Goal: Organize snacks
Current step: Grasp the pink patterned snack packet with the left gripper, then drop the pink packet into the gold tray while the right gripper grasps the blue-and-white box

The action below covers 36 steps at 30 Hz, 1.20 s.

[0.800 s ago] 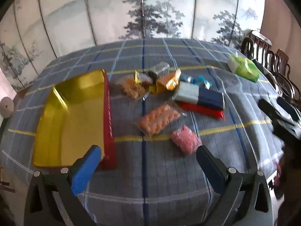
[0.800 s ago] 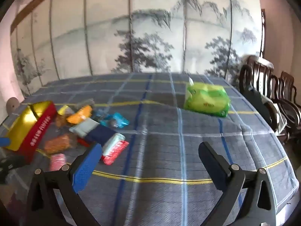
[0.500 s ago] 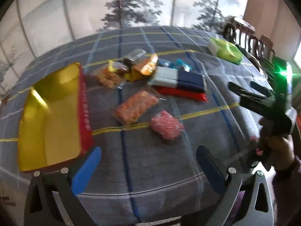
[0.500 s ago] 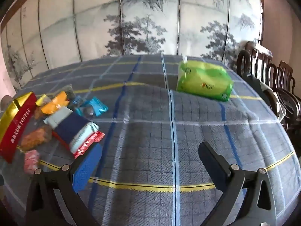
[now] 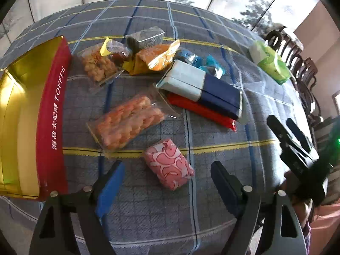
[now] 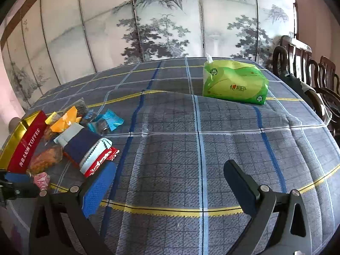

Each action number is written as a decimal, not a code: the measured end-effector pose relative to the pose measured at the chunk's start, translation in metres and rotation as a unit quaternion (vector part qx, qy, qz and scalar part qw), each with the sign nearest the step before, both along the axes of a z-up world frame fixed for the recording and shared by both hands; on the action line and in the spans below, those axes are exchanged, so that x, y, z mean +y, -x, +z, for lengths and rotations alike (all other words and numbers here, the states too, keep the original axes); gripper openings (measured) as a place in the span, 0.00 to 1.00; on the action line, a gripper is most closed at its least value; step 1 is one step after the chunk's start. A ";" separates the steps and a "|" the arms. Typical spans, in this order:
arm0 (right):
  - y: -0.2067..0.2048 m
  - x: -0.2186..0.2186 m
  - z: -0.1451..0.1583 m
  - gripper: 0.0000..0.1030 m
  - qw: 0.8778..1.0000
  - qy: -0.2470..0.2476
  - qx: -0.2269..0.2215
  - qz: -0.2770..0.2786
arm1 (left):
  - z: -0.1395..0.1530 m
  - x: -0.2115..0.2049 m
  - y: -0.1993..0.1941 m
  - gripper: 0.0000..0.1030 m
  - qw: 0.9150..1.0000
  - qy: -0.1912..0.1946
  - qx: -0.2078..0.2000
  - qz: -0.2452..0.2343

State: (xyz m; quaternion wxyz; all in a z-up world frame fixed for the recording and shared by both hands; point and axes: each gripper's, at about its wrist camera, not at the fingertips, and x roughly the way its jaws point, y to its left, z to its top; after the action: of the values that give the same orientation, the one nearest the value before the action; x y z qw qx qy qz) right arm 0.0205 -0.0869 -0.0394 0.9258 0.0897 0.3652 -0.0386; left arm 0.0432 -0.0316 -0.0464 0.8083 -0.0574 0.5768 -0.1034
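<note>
Pointing down at the checked tablecloth, my left gripper [image 5: 165, 165] is open, and a pink patterned packet [image 5: 169, 166] lies on the cloth between its fingertips, untouched. Beyond it lie a clear bag of orange snacks [image 5: 127, 125], a blue-and-white pack [image 5: 201, 87] on top of a red pack [image 5: 201, 110], an orange packet [image 5: 157, 59], a bag of fried snacks [image 5: 97, 63] and a grey packet [image 5: 146, 38]. The gold toffee tin [image 5: 53, 116] stands open at the left. My right gripper [image 6: 170, 165] hangs open over bare cloth, holding nothing.
A green tissue pack [image 6: 233, 85] sits at the far right of the table. Blue candy wrappers [image 6: 106, 123] lie behind the packs. Dark wooden chairs [image 6: 314, 74] stand along the right side. A painted folding screen closes off the back.
My left gripper has tilted down and come closer to the snacks, so the pink packet now lies between its fingers, which stand a little narrower. The right gripper has drifted right.
</note>
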 end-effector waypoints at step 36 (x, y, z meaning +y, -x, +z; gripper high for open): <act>-0.004 -0.008 -0.007 0.98 1.000 -0.021 -0.013 0.002 | 0.069 0.038 0.059 0.28 0.997 -0.035 -0.067 0.014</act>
State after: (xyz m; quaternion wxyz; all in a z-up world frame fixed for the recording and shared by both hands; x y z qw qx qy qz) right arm 0.0240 -0.0951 -0.0461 0.9283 0.1087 0.3545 -0.0282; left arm -0.0156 0.0062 0.0222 0.8478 -0.0304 0.5241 -0.0750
